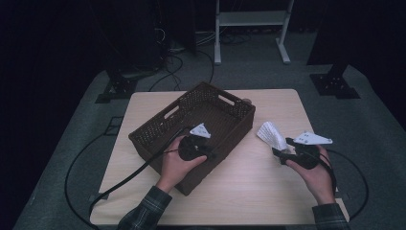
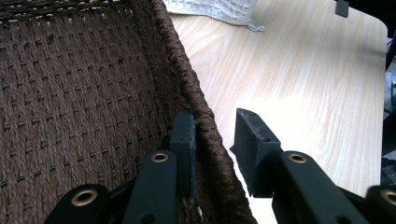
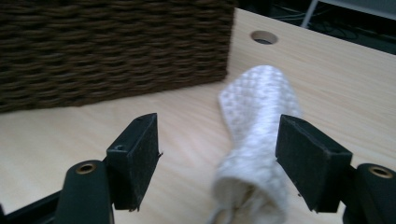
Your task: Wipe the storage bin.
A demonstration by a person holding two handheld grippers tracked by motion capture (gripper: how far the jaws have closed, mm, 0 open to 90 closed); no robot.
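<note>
A dark brown woven basket (image 1: 229, 136) stands slanted on the left half of the wooden table (image 1: 249, 187). My left gripper (image 1: 210, 154) straddles its near right wall, one pad (image 2: 183, 135) inside against the weave (image 2: 84, 93) and the other pad (image 2: 254, 144) outside, a gap away from the rim. A white knitted cloth (image 1: 270, 134), rolled up, lies to the right of the basket. My right gripper (image 1: 281, 149) is at its near end, jaws wide; in the right gripper view the cloth (image 3: 257, 102) runs between the pads, close to the right pad (image 3: 308, 158) and clear of the left one.
A round cable hole (image 1: 246, 101) sits at the table's far edge behind the basket. Beyond the table are a white frame (image 1: 251, 28), black stand bases (image 1: 335, 84) and floor cables (image 1: 177, 62). Bare tabletop lies between my hands.
</note>
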